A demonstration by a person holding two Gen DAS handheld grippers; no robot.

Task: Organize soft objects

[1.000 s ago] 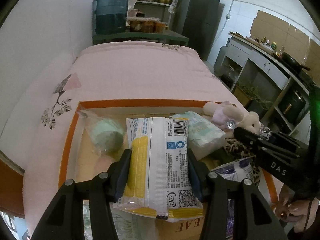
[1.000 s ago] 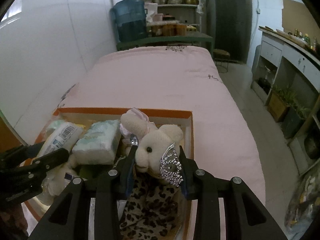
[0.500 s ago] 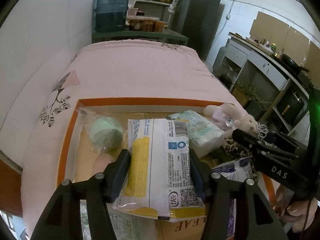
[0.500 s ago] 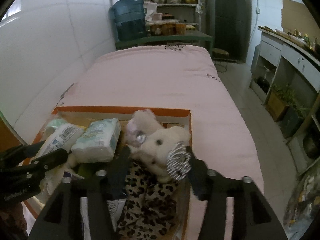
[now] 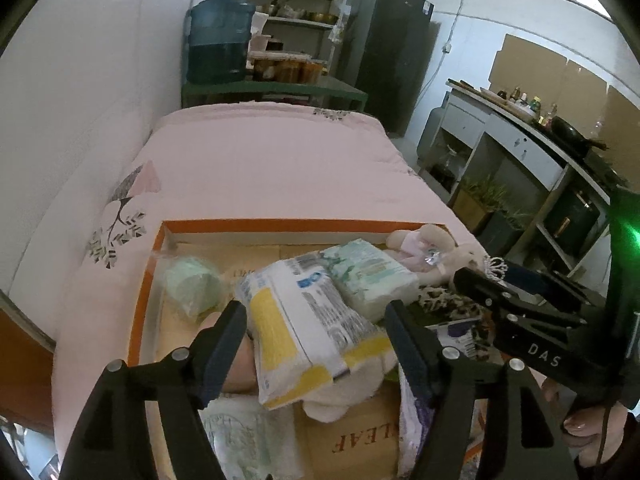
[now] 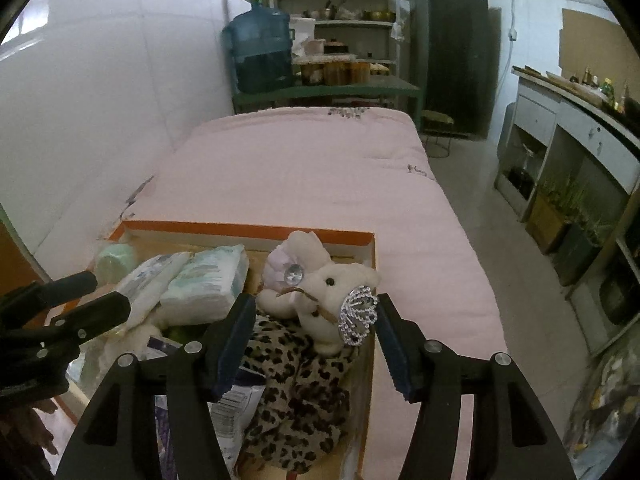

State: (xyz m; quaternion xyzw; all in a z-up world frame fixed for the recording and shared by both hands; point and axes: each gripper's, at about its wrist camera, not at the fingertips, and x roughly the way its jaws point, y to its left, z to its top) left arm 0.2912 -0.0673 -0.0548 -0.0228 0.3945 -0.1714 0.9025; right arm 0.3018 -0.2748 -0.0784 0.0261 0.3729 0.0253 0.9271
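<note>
Left gripper (image 5: 316,322) spread wide, jaws just having been opening, hanging over the orange-rimmed box (image 5: 280,225) on the pink bed (image 5: 272,168). Yellow-and-white packet (image 5: 308,328) lying tilted between the jaws, pads apart from its sides, resting on other soft things in the box and leaning against the pale green-and-white pack (image 5: 372,276) just behind it. Green roll in clear wrap (image 5: 192,286) sitting at the box's far left corner, near the packet but apart from it. Cream plush rabbit (image 5: 436,256) lying along the far right side of the box, just beside the pale pack.

Right gripper (image 6: 314,330) also standing spread, jaws just having been opening, with the rabbit (image 6: 328,292) between them: left pad clear of the toy, right pad very close to the sparkly tiara (image 6: 358,314) on its head; contact there impossible to tell. Rabbit's leopard-print dress (image 6: 296,392) trailing down toward the camera inside the box (image 6: 248,227). Pale pack (image 6: 208,280) sitting just left of the rabbit, yellow-and-white packet (image 6: 148,280) beside that, under the left gripper (image 6: 100,292) reaching in from the left edge. Blue water jug (image 6: 260,52) standing on a green shelf past the far end of the bed (image 6: 304,168).
</note>
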